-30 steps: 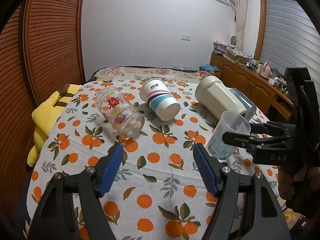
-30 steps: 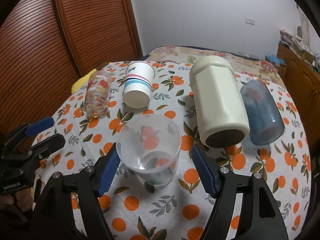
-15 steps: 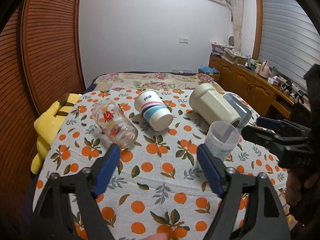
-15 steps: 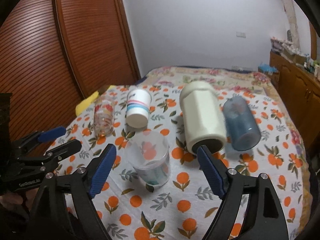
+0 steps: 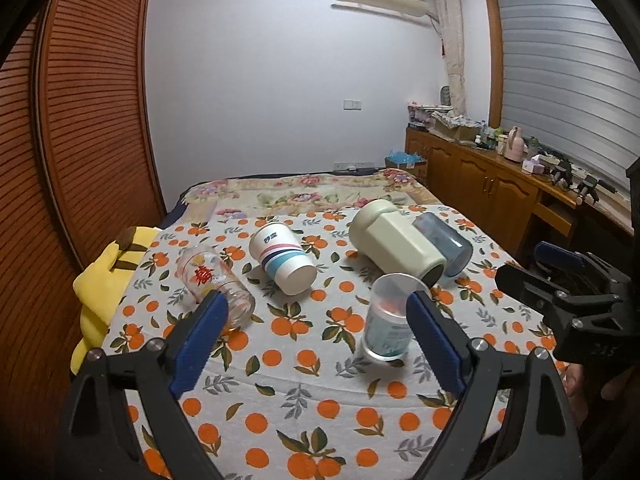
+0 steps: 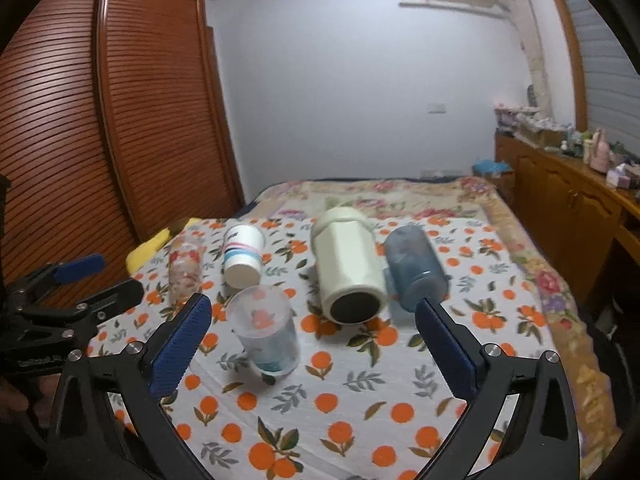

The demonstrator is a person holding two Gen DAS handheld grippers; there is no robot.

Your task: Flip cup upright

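Observation:
A clear plastic cup (image 5: 387,316) stands upright on the orange-print cloth; it also shows in the right wrist view (image 6: 266,332). On their sides lie a printed glass (image 5: 214,280), a striped paper cup (image 5: 282,258), a cream jug (image 5: 394,246) and a blue tumbler (image 5: 444,242). My left gripper (image 5: 316,328) is open and empty, back from the cups. My right gripper (image 6: 312,332) is open and empty, above the table's near side; it shows at the right of the left wrist view (image 5: 536,276).
A yellow plush toy (image 5: 102,280) lies at the table's left edge. A brown slatted wardrobe (image 6: 100,140) stands on the left. A wooden sideboard (image 5: 500,188) with clutter runs along the right wall. A floral quilt (image 5: 304,192) lies beyond the table.
My right gripper let go of the clear cup, which now stands upright on the cloth. Both grippers pulled back and up from the table.

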